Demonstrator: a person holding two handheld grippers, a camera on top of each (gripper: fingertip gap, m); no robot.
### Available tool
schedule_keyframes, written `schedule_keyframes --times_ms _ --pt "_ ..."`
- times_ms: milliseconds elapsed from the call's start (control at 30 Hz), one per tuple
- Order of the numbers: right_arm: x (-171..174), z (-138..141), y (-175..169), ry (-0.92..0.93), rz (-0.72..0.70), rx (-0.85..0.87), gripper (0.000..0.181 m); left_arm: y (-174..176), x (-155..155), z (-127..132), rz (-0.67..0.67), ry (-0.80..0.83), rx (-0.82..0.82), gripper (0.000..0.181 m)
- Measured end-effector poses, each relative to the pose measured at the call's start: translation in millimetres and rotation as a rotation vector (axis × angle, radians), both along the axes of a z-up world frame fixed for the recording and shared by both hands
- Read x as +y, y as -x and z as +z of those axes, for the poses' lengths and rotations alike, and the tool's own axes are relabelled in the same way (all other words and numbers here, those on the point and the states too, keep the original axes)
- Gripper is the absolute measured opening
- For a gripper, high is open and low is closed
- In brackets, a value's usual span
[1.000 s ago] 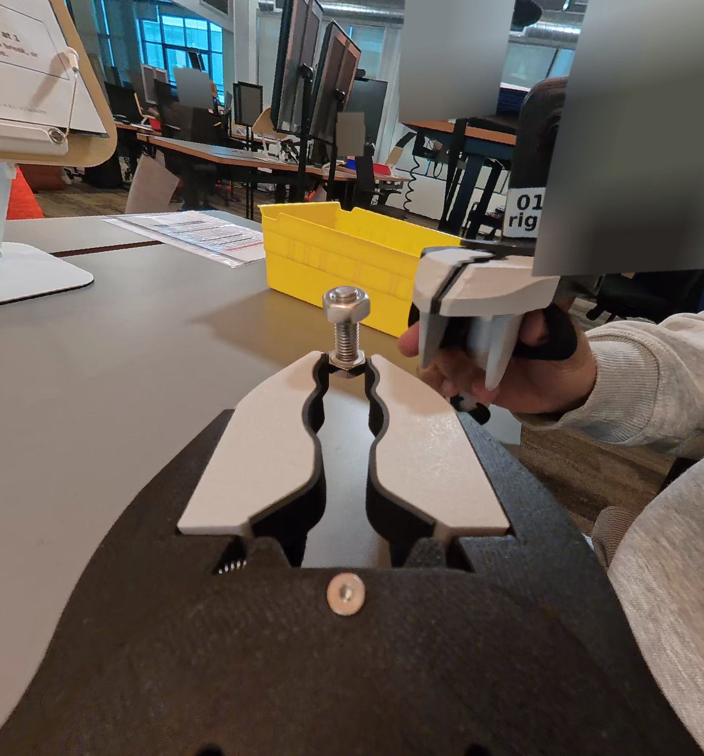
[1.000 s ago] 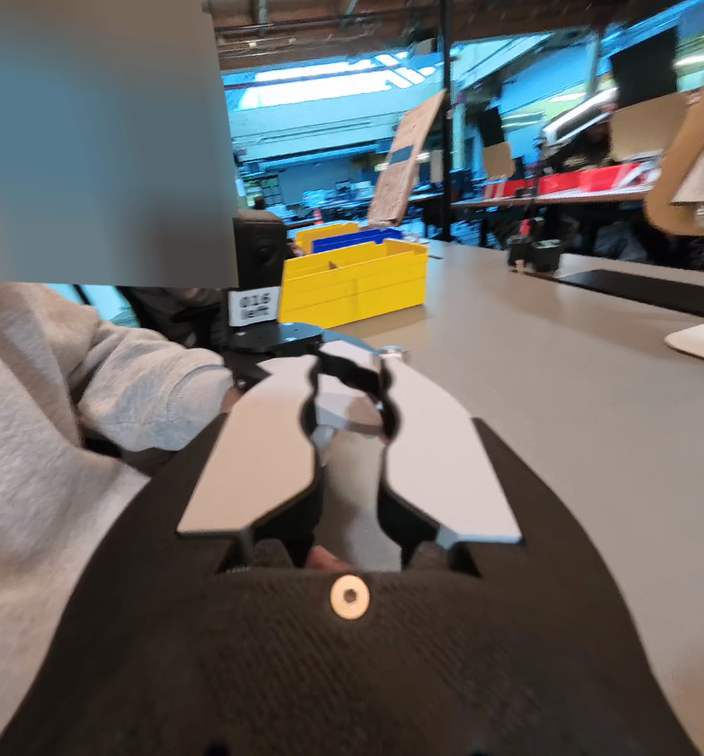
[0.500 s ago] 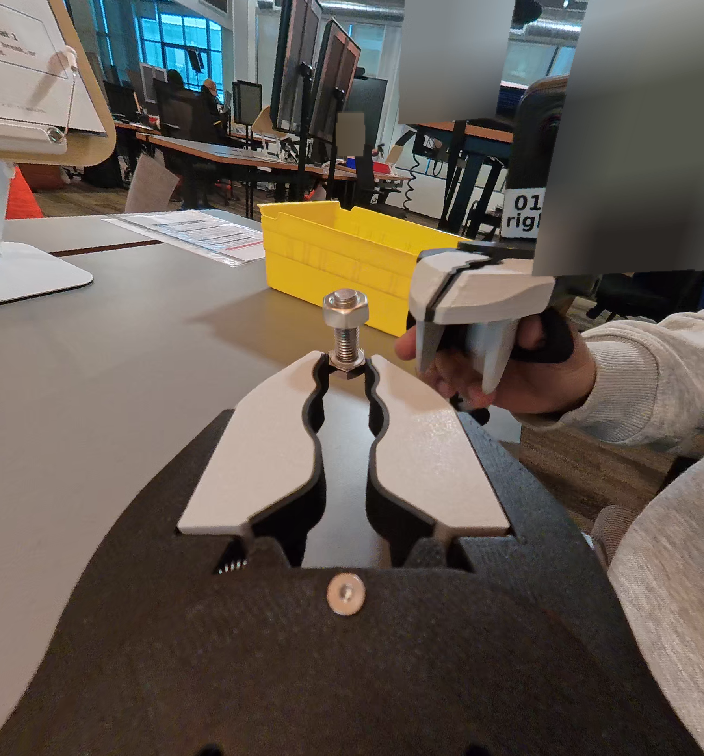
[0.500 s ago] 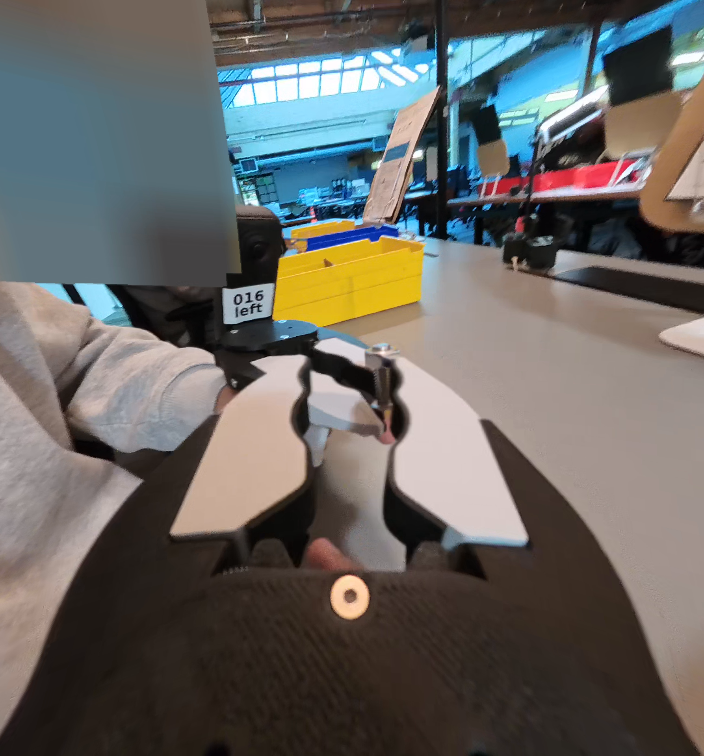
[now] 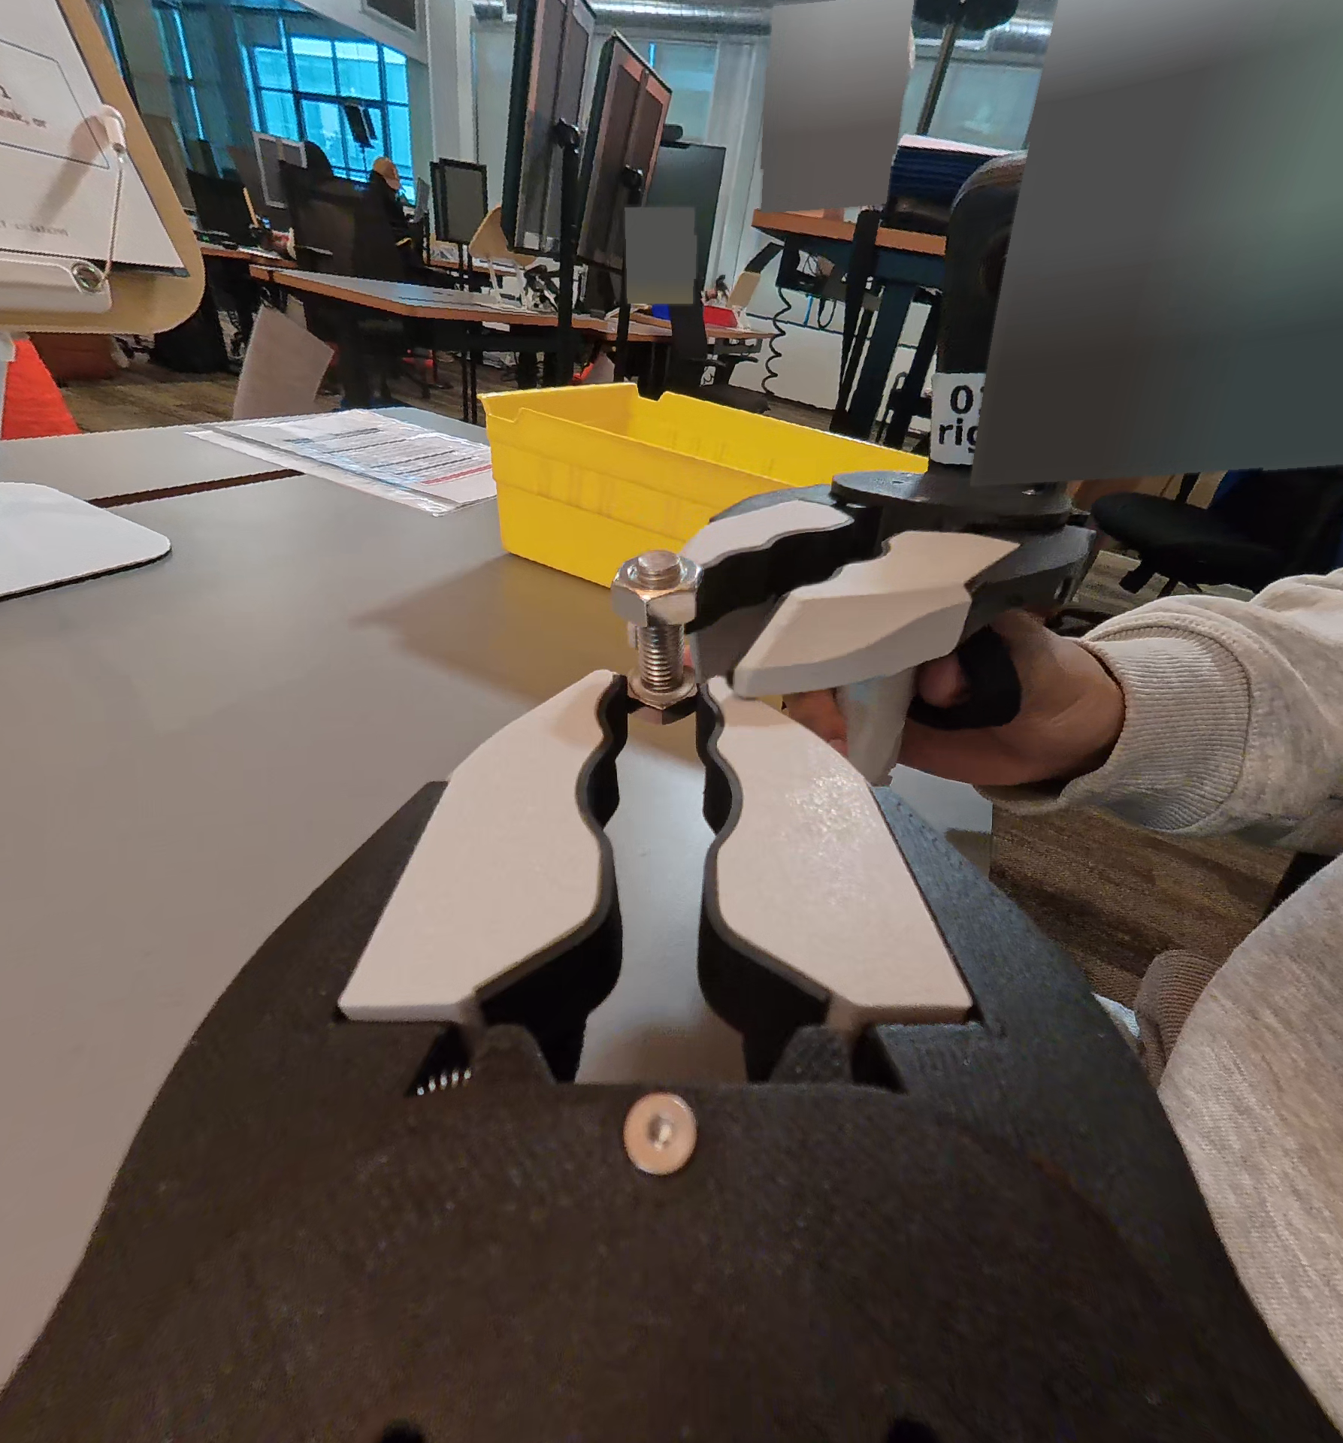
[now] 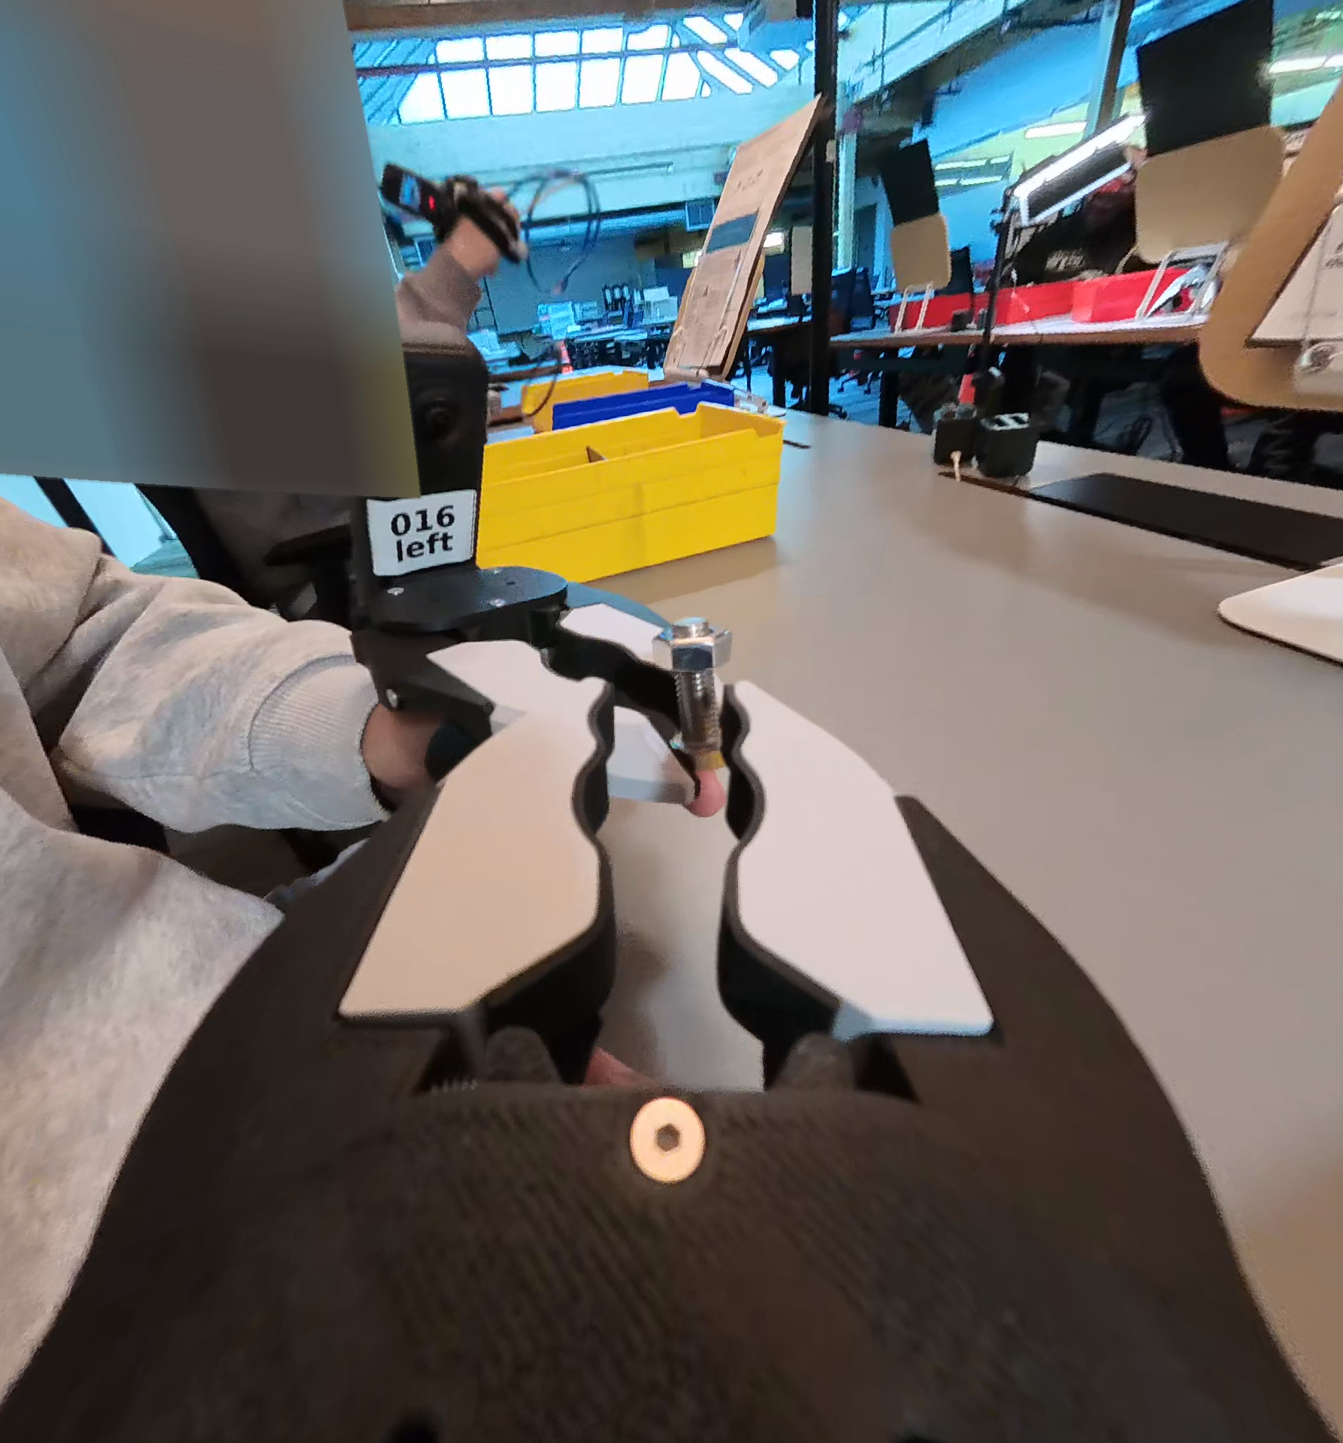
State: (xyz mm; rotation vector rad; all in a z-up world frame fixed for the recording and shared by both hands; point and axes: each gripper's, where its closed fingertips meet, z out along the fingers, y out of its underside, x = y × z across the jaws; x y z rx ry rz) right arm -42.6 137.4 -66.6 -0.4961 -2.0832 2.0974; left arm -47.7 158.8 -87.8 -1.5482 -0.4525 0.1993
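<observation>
Your left gripper [image 5: 659, 691]: fingers closed to a narrow gap, tips clamped on the head of a bolt [image 5: 657, 652] standing upright, a nut [image 5: 656, 589] at its top. Your right gripper [image 5: 695, 617]: jaws partly spread, tips beside the nut; contact cannot be told. Grey table [image 5: 184, 703]: broad bare surface to your left, its edge close on your right. Yellow bin [image 5: 621, 476]: just beyond the bolt.

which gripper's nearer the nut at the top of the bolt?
Right. The right gripper has its fingertips at the nut, one beside it. The left gripper is shut on the bolt lower down, at its bottom end, holding it upright.
</observation>
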Motion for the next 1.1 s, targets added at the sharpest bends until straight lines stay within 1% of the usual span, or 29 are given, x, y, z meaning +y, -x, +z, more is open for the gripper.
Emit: schedule_keyframes --times_ms 133,300,567,733,933,1100 --pt "-0.8 -3.2 0.6 -0.029 -0.009 0.016 0.02 -4.2 2.6 0.2 -0.016 0.012 0.024 0.017" --pt "1.6 -2.1 1.7 -0.013 -0.008 -0.002 0.011 -5.2 3.0 1.1 -0.021 0.007 0.031 0.017" --pt "2.9 0.8 1.4 0.027 0.007 -0.031 0.01 -7.3 2.2 5.7 -0.033 -0.037 0.031 0.017" --pt "2.2 1.7 -0.1 0.031 0.017 -0.029 0.01 -9.3 3.1 6.4 -0.054 -0.05 0.021 0.023" --pt "2.1 2.3 -0.6 0.036 0.02 -0.03 0.01 -8.7 2.5 7.2 -0.045 -0.046 0.036 0.017" --pt "2.3 3.2 -0.7 0.038 0.019 -0.031 0.01 -8.7 2.0 7.8 -0.043 -0.042 0.044 0.017"
